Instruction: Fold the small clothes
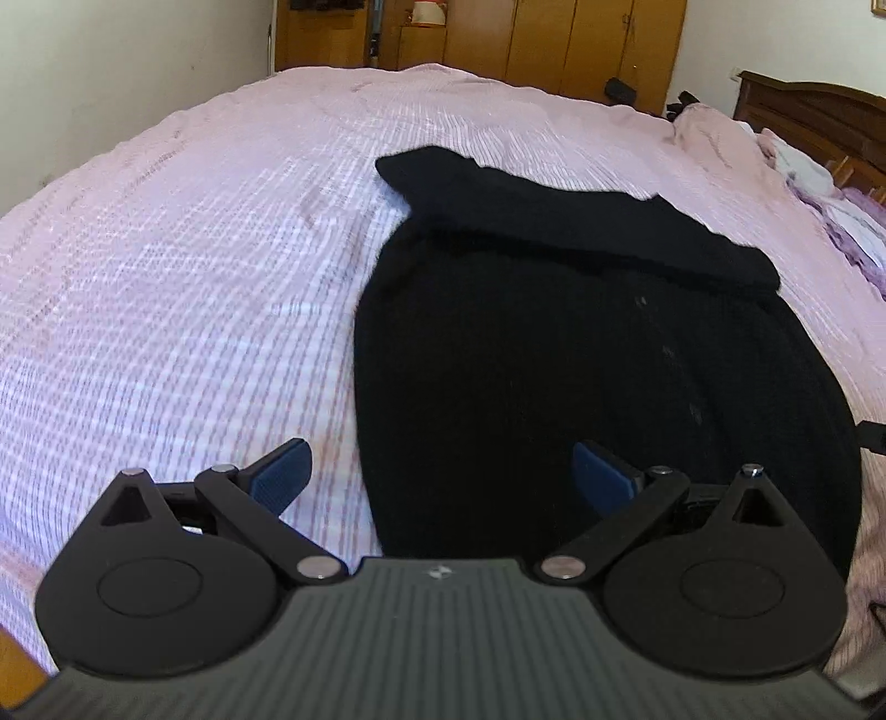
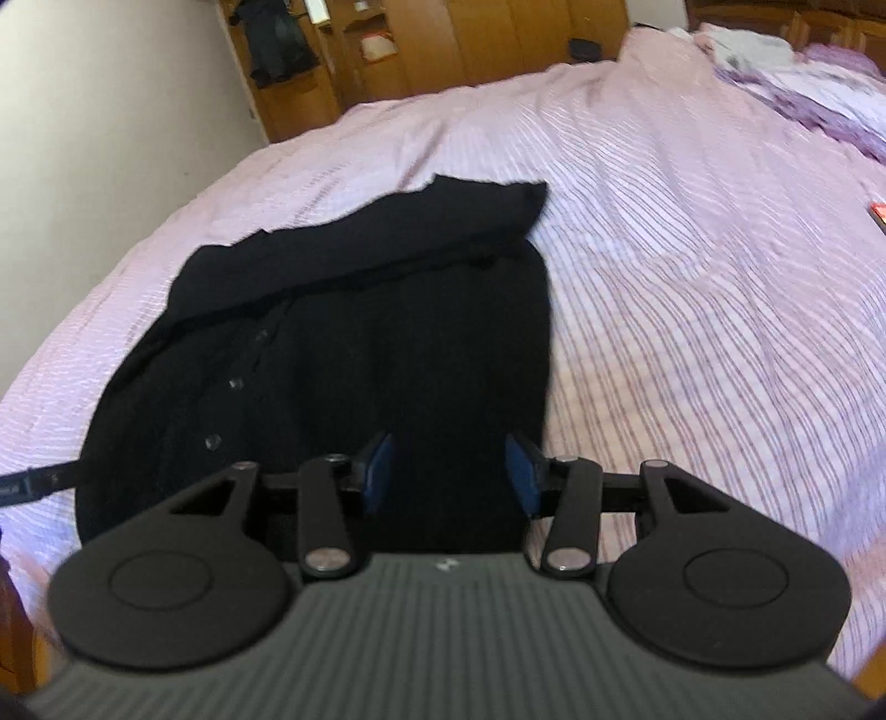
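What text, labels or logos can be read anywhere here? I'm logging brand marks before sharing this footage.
No readable text in either view.
Left gripper: a small pale emblem on its ribbed body, too small to read.
Right gripper: the same kind of emblem, too blurred to read.
Black strap beside the black garment: faint pale marks, illegible.

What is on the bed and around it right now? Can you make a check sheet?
Surface: pink striped bedspread, wrinkled.
Job's things: black knitted buttoned garment, lying flat, far part folded over.
Clutter: purple and white bedding heap; small red object at the bedspread's edge.
Grippers: left gripper open, empty; right gripper open over the garment, empty.
Cables: black strap near the garment.
Surroundings: wooden wardrobes, wooden headboard.
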The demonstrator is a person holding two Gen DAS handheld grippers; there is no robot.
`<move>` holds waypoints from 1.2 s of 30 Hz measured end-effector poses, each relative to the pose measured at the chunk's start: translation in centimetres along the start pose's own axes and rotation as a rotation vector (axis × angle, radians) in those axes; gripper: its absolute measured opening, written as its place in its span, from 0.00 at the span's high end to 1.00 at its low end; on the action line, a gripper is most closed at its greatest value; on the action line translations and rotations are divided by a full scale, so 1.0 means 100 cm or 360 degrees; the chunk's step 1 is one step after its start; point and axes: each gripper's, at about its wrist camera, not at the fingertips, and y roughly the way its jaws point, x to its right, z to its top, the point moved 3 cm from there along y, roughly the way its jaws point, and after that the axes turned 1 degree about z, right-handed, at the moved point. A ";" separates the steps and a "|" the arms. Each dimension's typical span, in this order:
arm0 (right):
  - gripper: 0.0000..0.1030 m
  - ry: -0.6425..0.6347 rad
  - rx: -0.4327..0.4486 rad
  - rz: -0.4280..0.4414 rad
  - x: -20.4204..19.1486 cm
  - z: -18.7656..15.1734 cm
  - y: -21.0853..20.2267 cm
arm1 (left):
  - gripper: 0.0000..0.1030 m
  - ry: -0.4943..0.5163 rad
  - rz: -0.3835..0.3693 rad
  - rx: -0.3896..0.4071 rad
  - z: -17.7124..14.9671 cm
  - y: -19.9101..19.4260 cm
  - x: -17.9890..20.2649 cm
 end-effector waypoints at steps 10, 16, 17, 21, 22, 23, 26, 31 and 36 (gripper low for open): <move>0.54 0.0016 -0.0140 -0.0015 0.017 -0.039 0.004 | 0.09 0.0026 0.0002 -0.0122 -0.048 0.007 -0.001; 0.52 -0.0050 -0.0170 0.0039 0.006 -0.050 0.009 | 0.26 0.0028 -0.0079 -0.0097 -0.048 0.008 0.001; 0.52 -0.0061 -0.0173 0.0044 0.004 -0.051 0.011 | 0.27 0.0030 -0.0107 -0.0098 -0.046 0.010 0.002; 0.51 -0.0072 -0.0180 0.0034 0.002 -0.056 0.016 | 0.29 0.0037 -0.0115 -0.0108 -0.039 0.025 0.005; 0.51 -0.0068 -0.0178 0.0039 0.003 -0.056 0.017 | 0.29 0.0031 -0.0117 -0.0109 -0.037 0.028 0.005; 0.51 -0.0064 -0.0176 0.0043 0.003 -0.057 0.017 | 0.29 0.0030 -0.0120 -0.0105 -0.037 0.030 0.005; 0.51 -0.0065 -0.0173 0.0054 0.004 -0.060 0.020 | 0.27 0.0042 -0.0116 -0.0093 -0.036 0.033 0.008; 0.53 -0.0050 -0.0151 0.0085 0.005 -0.063 0.019 | 0.42 0.0035 -0.0124 -0.0072 -0.035 0.034 0.009; 0.85 -0.0059 -0.0099 0.0166 0.001 -0.060 0.010 | 0.64 -0.0027 -0.0221 -0.0065 -0.034 0.017 0.007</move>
